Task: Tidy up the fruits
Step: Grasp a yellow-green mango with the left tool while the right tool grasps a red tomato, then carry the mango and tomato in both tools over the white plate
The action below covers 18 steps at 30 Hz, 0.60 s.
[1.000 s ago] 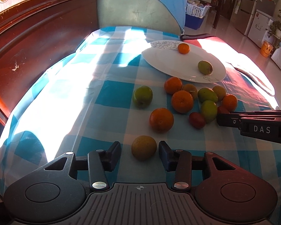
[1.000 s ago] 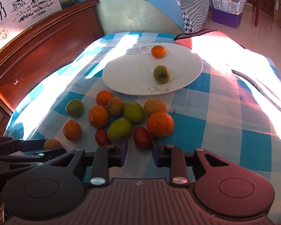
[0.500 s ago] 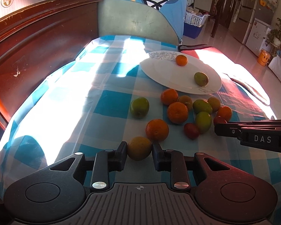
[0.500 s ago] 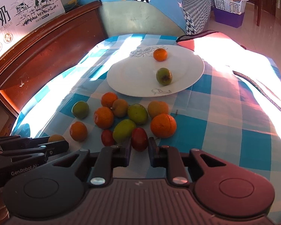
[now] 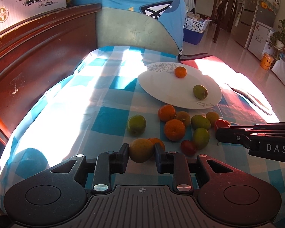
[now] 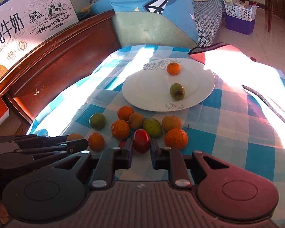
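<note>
A blue-and-white checked tablecloth lies banded with bright sunlight. The white plate, at twelve o'clock from the fruit pile, bears a thin grey floral line drawing along its rim and carries one orange tangerine and one green fruit blotched brown. Loose fruit below the plate runs from orange through yellow-green to dull brown. A glossy red fruit sits between black gripper fingers; a yellow-orange fruit sits between another black pair. At ten o'clock stand a reddish-brown wooden headboard and a white milk carton printed with black cows.
</note>
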Tool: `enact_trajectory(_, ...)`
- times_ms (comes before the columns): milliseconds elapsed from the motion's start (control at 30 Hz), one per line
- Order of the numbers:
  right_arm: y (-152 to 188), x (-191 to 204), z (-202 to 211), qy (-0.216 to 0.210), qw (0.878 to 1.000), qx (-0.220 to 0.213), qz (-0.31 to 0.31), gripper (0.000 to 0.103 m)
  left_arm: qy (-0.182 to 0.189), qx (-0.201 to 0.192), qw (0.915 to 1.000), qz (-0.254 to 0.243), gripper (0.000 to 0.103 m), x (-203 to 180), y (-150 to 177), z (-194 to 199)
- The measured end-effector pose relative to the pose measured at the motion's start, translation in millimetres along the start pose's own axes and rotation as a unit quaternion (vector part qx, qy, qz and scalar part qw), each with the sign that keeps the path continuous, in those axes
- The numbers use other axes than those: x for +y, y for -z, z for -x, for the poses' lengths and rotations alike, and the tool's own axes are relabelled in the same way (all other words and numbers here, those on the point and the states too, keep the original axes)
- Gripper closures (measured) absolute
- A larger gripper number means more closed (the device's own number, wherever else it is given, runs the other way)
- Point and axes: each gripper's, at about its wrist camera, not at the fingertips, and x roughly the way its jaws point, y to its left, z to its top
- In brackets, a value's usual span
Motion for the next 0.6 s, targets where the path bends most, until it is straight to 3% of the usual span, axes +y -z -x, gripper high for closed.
enact_trajectory(267, -20, -10, 11, -0.012, 1.0, -0.011, 0.001, 0.084, 0.008, -0.03, 0.9995, -0.011, 0.078, -6, -26, 5)
enact_trajectory(600, -50, -28, 8, -0.015, 1.0, -0.021, -0.001, 0.084, 0.029, -0.03, 0.9991, -0.007, 0.077, -8, -58, -18)
